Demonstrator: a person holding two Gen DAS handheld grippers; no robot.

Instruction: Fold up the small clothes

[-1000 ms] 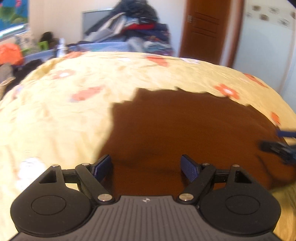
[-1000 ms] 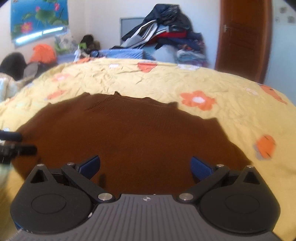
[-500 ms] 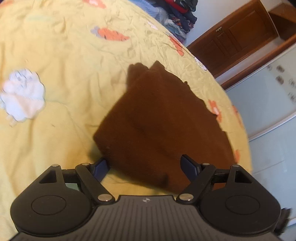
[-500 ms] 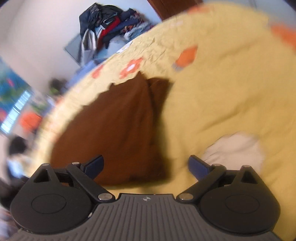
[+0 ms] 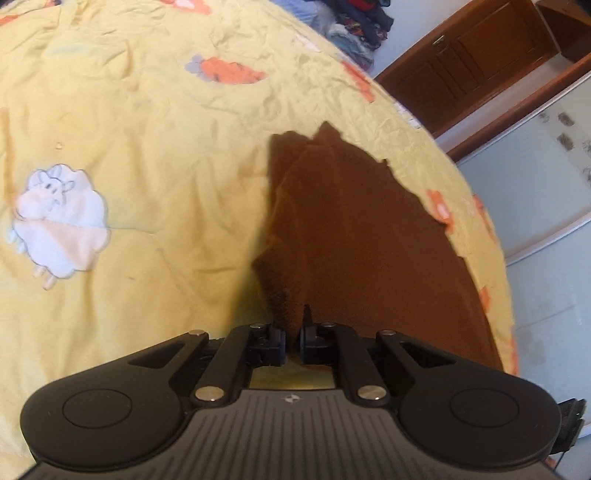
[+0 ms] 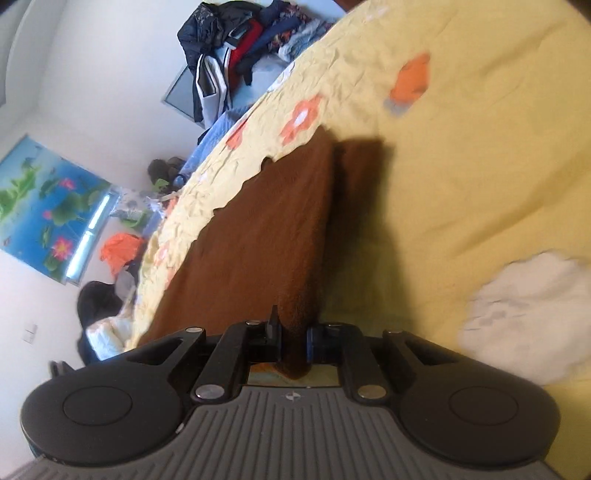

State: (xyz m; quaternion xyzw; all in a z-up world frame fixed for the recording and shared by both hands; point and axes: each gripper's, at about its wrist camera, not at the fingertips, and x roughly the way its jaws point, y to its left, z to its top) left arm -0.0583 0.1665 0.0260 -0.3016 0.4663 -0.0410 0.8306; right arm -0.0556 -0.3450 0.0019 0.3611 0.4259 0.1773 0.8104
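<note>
A brown knitted garment (image 5: 369, 240) lies flat on the yellow quilt (image 5: 166, 147), folded double along its near side. In the left wrist view my left gripper (image 5: 293, 332) is shut on the garment's near corner, and the cloth rises into the jaws. In the right wrist view the same garment (image 6: 258, 240) stretches away to the left. The jaws of my right gripper (image 6: 293, 334) are closing, and a thick fold of the brown cloth is pinched between the pads. The quilt (image 6: 480, 166) lies bare to the right of it.
A pile of clothes (image 6: 240, 44) sits beyond the bed's far edge, also seen as the pile (image 5: 362, 18). A wooden door (image 5: 461, 62) stands behind. A sheep patch (image 5: 59, 218) marks the quilt at left. Orange cloth (image 6: 118, 251) lies by the wall.
Both grippers rolled and dropped to the garment's opposite side edges, then went from wide open to shut on the brown cloth. The cloth now rises into each pair of jaws.
</note>
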